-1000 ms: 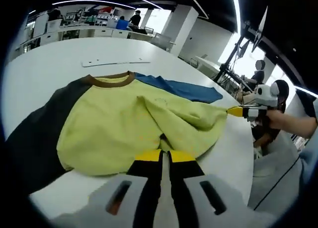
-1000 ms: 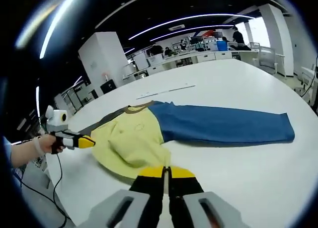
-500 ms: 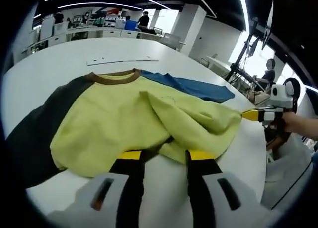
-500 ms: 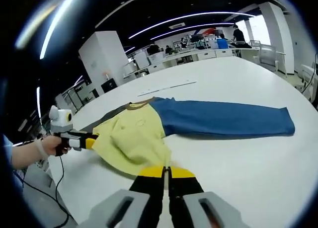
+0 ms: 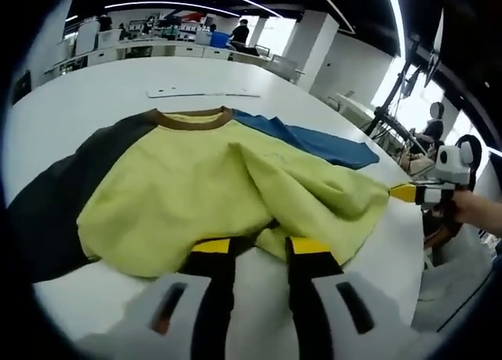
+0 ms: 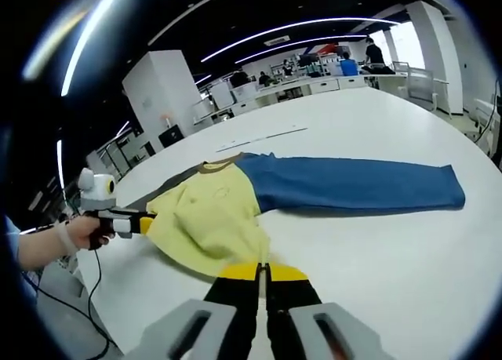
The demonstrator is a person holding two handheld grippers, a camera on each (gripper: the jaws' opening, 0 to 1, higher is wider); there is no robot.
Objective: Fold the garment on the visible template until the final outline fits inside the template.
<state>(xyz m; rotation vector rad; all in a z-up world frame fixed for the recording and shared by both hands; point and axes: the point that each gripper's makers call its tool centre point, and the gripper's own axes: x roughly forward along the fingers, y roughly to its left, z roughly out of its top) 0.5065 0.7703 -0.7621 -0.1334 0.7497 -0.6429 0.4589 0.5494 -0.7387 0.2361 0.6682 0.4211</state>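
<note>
A long-sleeved garment lies on the white table: yellow body [image 5: 196,187], brown collar [image 5: 192,117], dark grey sleeve [image 5: 55,211], blue sleeve [image 6: 353,187]. My left gripper [image 5: 260,249] is open at the near hem, the yellow cloth's edge lying just past its tips. In the right gripper view the left gripper [image 6: 133,223] sits at the garment's left edge, held by a hand. My right gripper [image 6: 263,272] is shut on the yellow hem [image 6: 235,246]; in the left gripper view the right gripper [image 5: 408,192] pulls a hem corner out to the right. A thin pale strip [image 5: 200,94] lies beyond the collar.
The round white table [image 6: 376,281] drops off close behind both grippers. A cable [image 6: 86,297] hangs from the left gripper. Desks, chairs and people [image 5: 235,34] stand far behind; a seated person [image 5: 427,129] is off the table's right side.
My left gripper, shut on the hem a second ago, has opened and let the cloth go; its jaws have since narrowed a little. The right gripper keeps its hold.
</note>
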